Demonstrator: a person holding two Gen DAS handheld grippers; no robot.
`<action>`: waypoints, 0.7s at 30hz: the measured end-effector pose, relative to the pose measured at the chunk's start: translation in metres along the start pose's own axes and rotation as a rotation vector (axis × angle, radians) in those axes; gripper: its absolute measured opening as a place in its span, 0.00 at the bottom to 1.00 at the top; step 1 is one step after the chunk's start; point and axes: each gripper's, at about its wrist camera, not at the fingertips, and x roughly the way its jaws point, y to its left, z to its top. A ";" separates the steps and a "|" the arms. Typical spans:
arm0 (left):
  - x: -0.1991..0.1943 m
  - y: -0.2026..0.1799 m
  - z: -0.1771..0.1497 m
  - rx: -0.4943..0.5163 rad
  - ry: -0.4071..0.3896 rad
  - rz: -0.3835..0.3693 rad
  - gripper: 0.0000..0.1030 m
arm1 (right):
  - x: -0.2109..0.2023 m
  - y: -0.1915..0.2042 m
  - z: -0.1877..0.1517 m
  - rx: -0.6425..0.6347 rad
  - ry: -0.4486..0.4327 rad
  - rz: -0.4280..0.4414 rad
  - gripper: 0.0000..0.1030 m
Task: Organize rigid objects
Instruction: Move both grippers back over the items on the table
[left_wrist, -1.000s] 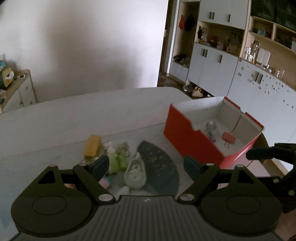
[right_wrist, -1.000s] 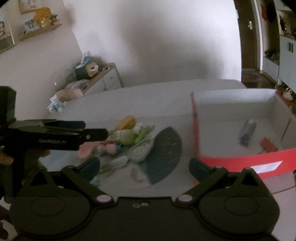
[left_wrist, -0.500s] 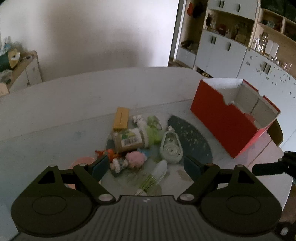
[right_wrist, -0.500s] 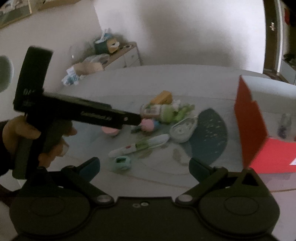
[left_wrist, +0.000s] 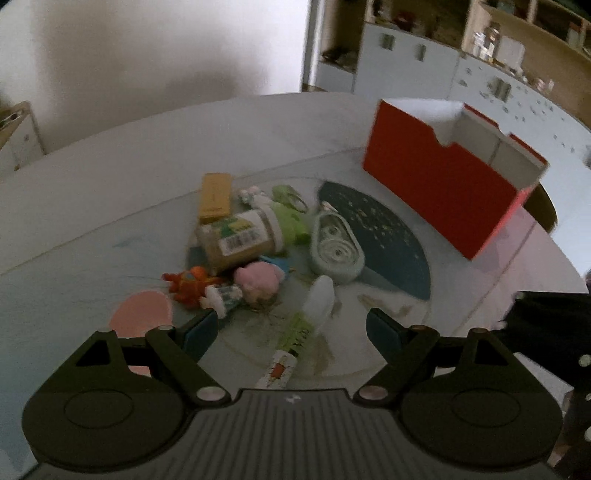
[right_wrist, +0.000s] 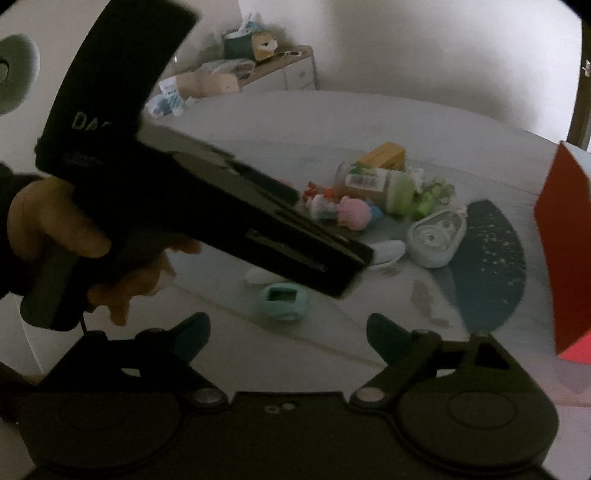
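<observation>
A pile of small items lies on the round table: a lying jar (left_wrist: 240, 240), a yellow box (left_wrist: 214, 197), a pale tape dispenser (left_wrist: 336, 249), a pink plush (left_wrist: 258, 284) and a toothbrush (left_wrist: 314, 306). My left gripper (left_wrist: 291, 330) hangs open over the toothbrush, its pads apart from it. The red box (left_wrist: 443, 192) stands at the right. My right gripper (right_wrist: 290, 332) is open and its jaws are closing with nothing between them. A small teal object (right_wrist: 280, 301) lies just beyond its fingertips. A hand holds the left gripper's body (right_wrist: 221, 206) across the right wrist view.
A dark fan-shaped mat (left_wrist: 380, 240) lies between the pile and the red box. A pink disc (left_wrist: 142, 314) and an orange toy (left_wrist: 188, 284) sit at the pile's left. Cabinets (left_wrist: 406, 59) stand behind the table, and a side cabinet (right_wrist: 280, 66) stands by the wall.
Both grippers have come down and closer to the pile. The right view has swung left, so the red box sits at its right edge. The right jaws stand a little narrower.
</observation>
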 end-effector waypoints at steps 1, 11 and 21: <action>0.003 -0.001 0.000 0.016 0.003 -0.003 0.85 | 0.003 0.001 0.000 -0.004 0.003 0.001 0.87; 0.031 -0.004 0.004 0.067 0.045 -0.032 0.85 | 0.031 0.012 0.000 -0.044 0.027 -0.005 0.76; 0.041 -0.010 0.002 0.121 0.044 -0.030 0.72 | 0.043 0.015 -0.002 -0.041 0.029 -0.026 0.63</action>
